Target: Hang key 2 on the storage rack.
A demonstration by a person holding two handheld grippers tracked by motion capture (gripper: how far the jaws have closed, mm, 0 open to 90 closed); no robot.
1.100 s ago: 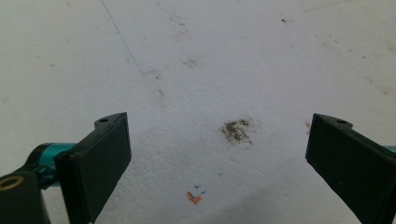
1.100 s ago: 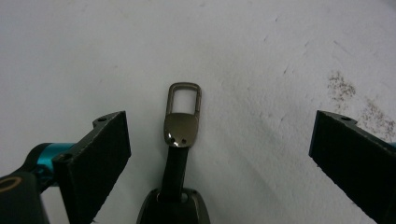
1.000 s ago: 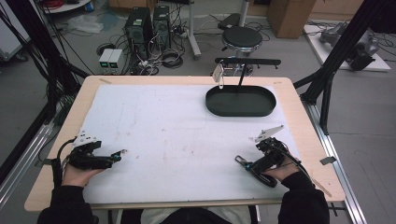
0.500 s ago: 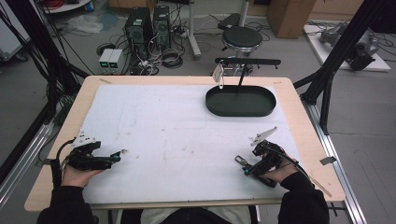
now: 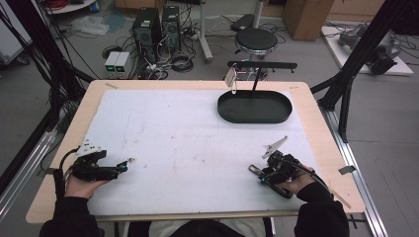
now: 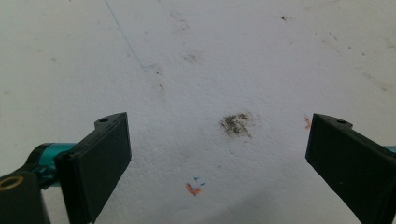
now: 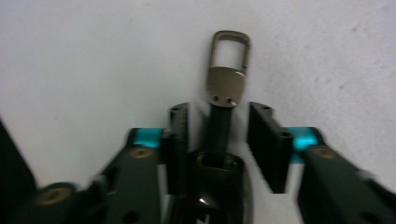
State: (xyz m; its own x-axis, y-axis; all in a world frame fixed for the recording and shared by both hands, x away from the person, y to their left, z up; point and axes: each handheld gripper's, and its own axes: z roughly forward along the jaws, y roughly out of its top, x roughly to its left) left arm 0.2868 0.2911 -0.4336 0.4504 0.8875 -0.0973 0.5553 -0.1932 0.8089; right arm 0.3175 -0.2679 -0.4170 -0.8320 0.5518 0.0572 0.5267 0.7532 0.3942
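Note:
A black key fob (image 7: 217,182) with a short strap and a metal snap clasp (image 7: 227,84) lies on the white mat (image 5: 188,133), between the jaws of my right gripper (image 7: 219,112). Those jaws have just been closing around it, and narrow gaps still show on both sides, so the pads do not press on it. In the high view this gripper (image 5: 257,173) rests near the front right of the mat, over the fob (image 5: 254,169). My left gripper (image 5: 126,165) lies at the front left. Its jaws stand wide open over bare, stained mat (image 6: 233,70), with nothing in the left gripper (image 6: 217,135).
A black oval tray (image 5: 254,117) sits at the back right of the mat. A black T-shaped stand (image 5: 262,64) rises from it, with a small tag (image 5: 230,76) hanging from its bar. The wooden table edge (image 5: 321,143) borders the mat.
The right gripper's jaws have narrowed around the key fob. Both hands stay in nearly the same places.

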